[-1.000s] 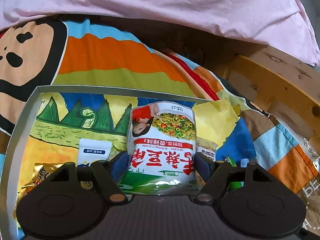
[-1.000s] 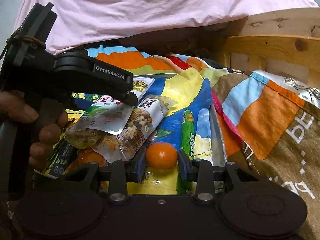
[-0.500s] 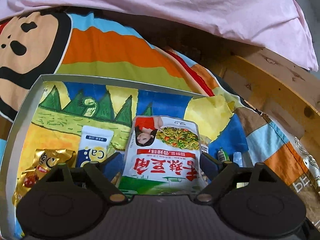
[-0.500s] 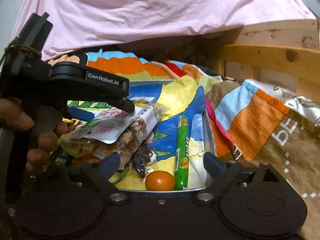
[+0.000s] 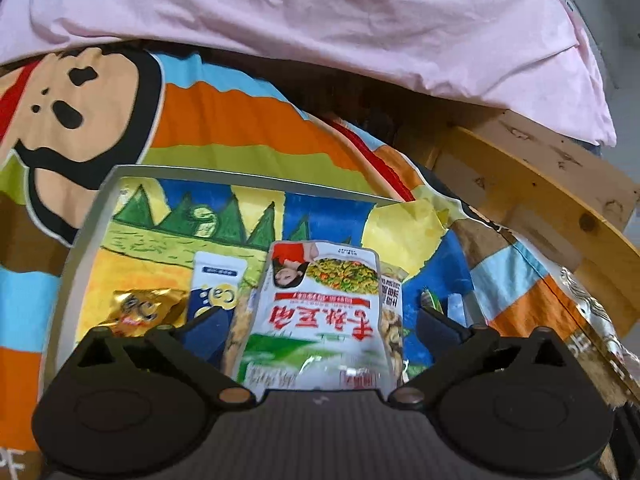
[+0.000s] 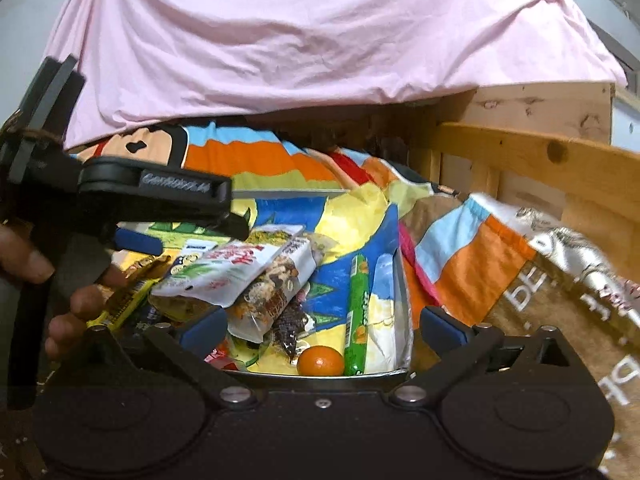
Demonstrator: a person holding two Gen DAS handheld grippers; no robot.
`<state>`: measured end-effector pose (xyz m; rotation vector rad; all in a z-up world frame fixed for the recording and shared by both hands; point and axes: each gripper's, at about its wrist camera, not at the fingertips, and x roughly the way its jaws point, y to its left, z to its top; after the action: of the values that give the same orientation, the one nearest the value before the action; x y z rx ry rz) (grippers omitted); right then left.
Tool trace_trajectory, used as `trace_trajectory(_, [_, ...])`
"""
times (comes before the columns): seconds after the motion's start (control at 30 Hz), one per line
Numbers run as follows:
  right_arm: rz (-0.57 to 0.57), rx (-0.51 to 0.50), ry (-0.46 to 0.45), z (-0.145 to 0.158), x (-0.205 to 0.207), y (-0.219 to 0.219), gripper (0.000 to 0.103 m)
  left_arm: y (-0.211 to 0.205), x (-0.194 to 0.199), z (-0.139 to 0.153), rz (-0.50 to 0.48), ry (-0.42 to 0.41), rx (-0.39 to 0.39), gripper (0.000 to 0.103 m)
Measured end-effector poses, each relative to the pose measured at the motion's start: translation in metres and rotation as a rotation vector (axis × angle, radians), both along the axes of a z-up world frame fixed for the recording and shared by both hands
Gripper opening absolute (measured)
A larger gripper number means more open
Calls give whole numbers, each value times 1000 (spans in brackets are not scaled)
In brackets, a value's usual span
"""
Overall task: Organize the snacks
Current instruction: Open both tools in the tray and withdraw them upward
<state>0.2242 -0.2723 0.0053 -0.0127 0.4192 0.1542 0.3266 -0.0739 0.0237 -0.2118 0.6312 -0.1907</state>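
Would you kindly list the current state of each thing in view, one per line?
Left hand-held gripper: open, straddling the pea bag.
Right hand-held gripper: open, holding nothing.
Pea bag: sealed, lying on the nut bag.
Nut bag: sealed, under the pea bag.
Orange: whole, resting at the tray's near edge.
Green tube: closed, lying flat beside the orange.
Tray: holding all the snacks.

In the tray (image 6: 404,292), my pea packet (image 5: 320,312) lies atop the nut bag (image 6: 276,292); right of it the candy tube (image 6: 357,312), the orange (image 6: 320,361) nearest me.
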Motion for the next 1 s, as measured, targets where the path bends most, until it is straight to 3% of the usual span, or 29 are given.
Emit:
trace_trajectory(0.5, [7,-1,-83,53,-73,13,102,46,-101,31,85,-3,19,102])
trace_trajectory(1.0, [-8,-24,-182,99,-146,32,102,64,-186,70,79,-110,14,102])
